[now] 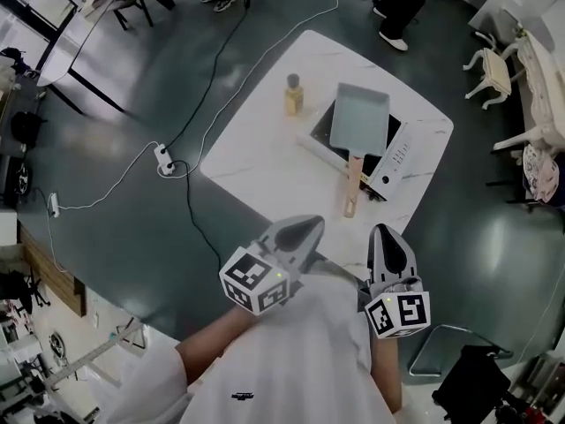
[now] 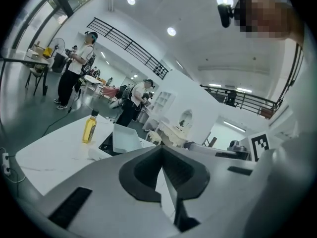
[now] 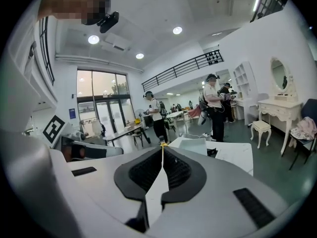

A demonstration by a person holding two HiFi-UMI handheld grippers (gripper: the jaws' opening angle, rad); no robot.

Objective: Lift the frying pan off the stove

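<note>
Both the left claw and right claw sit closed and empty, well short of the frying pan; gripping its handle by the end could tilt it.

Grey rectangular frying pan rests on black stove.

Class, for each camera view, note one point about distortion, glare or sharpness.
Head view: evenly lit; frying pan and white table crisp. Left gripper view: heavy fisheye bending, dark corners, ceiling lamp flaring. Right gripper view: same bending; window washed out pale.
</note>
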